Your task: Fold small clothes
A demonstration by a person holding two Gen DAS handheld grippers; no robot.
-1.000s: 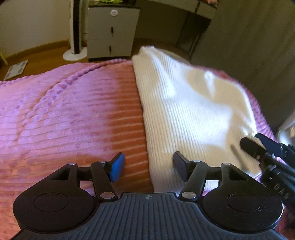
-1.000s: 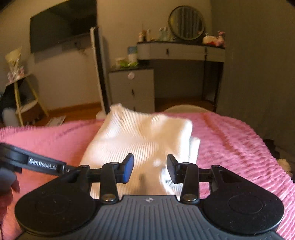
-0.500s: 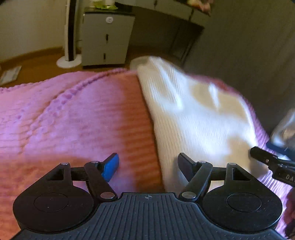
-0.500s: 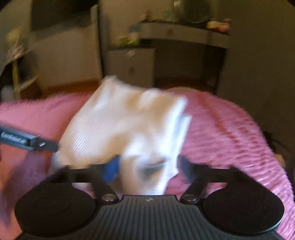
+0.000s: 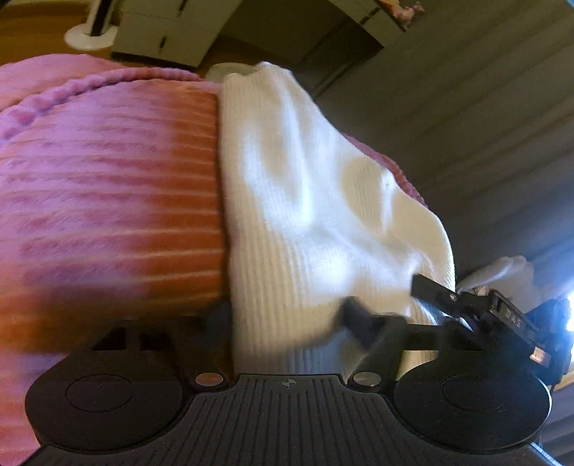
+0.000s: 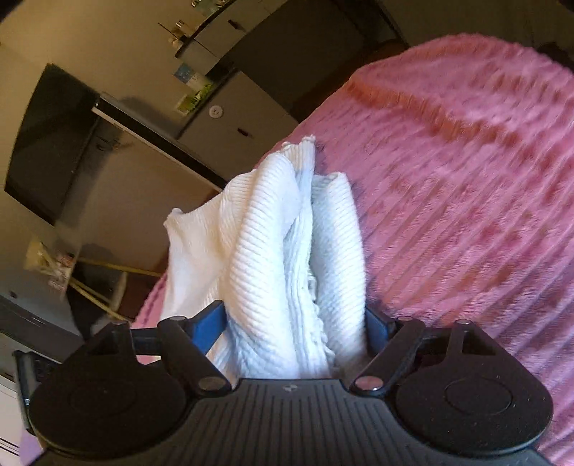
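A white ribbed knit garment (image 5: 305,200) lies on the pink ribbed blanket (image 5: 107,186). My left gripper (image 5: 283,319) sits low at its near edge with wide jaws; the left finger is on the blanket, the right finger (image 5: 358,315) on the cloth. The other gripper (image 5: 477,308) shows at the garment's right corner. In the right wrist view the garment (image 6: 287,251) is bunched in folds between the blue pads of my right gripper (image 6: 296,322), which is closed on it and rolled sideways over the blanket (image 6: 466,179).
A white drawer cabinet (image 5: 168,25) and a fan base (image 5: 91,36) stand on the wood floor beyond the bed. A dark curtain (image 5: 484,107) hangs at the right. A dark TV (image 6: 50,143) hangs on the wall in the right wrist view.
My right gripper went forward onto the garment's near right corner, closed on bunched cloth and rolled sideways. My left gripper dropped lower and closer to the garment's near edge.
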